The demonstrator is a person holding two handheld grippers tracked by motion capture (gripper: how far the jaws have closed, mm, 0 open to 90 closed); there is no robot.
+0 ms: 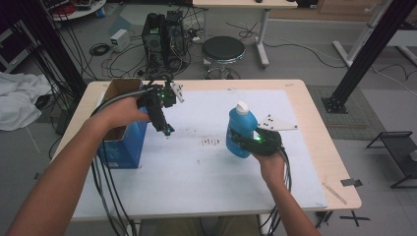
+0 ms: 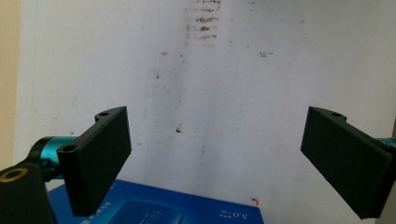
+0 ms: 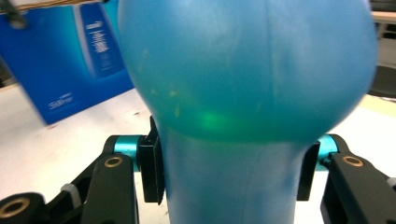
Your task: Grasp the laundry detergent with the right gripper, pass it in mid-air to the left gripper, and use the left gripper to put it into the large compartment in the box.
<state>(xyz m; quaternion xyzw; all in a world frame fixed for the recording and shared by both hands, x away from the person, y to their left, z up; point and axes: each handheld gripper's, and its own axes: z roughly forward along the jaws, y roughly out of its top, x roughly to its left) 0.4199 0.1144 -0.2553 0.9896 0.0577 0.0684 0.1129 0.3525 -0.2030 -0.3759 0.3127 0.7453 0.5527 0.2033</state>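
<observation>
A blue bottle (image 1: 241,130) with a white cap (image 1: 242,107) stands upright at the middle right of the white sheet (image 1: 196,167). My right gripper (image 1: 244,141) is shut on its lower body. In the right gripper view the pads (image 3: 152,170) press on the narrow part of the bottle (image 3: 247,70) from both sides. An open-topped blue cardboard box (image 1: 123,142) stands at the table's left side. My left gripper (image 1: 167,130) hangs just right of the box, pointing down at the sheet. Its jaws stand wide open and empty (image 2: 215,158), above the box's edge (image 2: 187,210).
The wooden table edge (image 1: 305,113) frames the sheet, which bears small brown marks (image 1: 211,141). Beyond the table stand a black stool (image 1: 223,49) and a computer tower (image 1: 164,37) among cables. A white cloth (image 1: 17,98) lies at the far left.
</observation>
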